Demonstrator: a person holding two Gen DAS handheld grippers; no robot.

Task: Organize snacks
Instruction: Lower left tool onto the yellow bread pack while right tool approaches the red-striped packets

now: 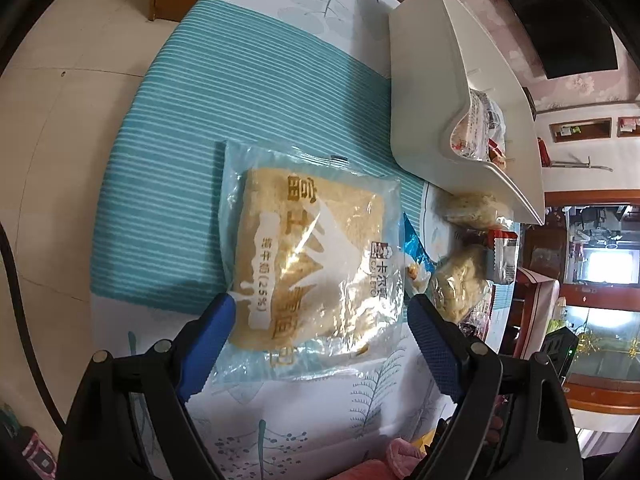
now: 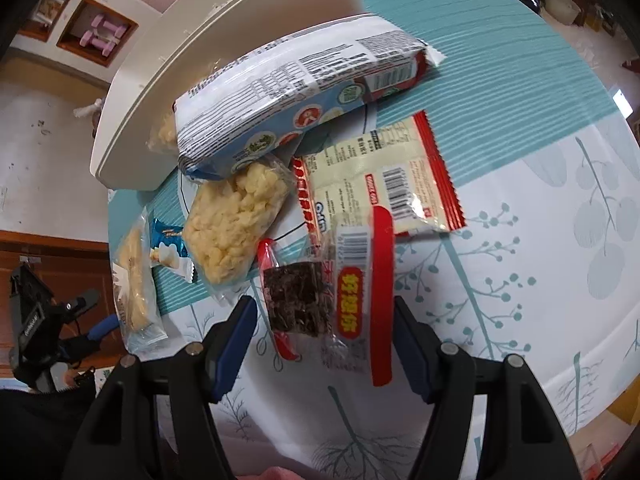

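Bread pack (image 1: 316, 256) lay flat near the table (image 1: 280, 420) edge, between the released left gripper (image 1: 320, 312) jaws, placed for pickup. Right gripper (image 2: 324, 320), jaws released, straddled the dark snack (image 2: 298, 300). Bin (image 1: 424, 92) stood just beside.

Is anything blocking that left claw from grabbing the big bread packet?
Nothing visible. The left gripper hangs open with the bread packet already lying between its fingers on the table; the other snacks sit off to the side.

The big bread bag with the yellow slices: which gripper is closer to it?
Left. The left gripper straddles the bread bag, fingers open on either side. The right gripper hangs open over a red-edged dark snack packet, off among the other snacks.
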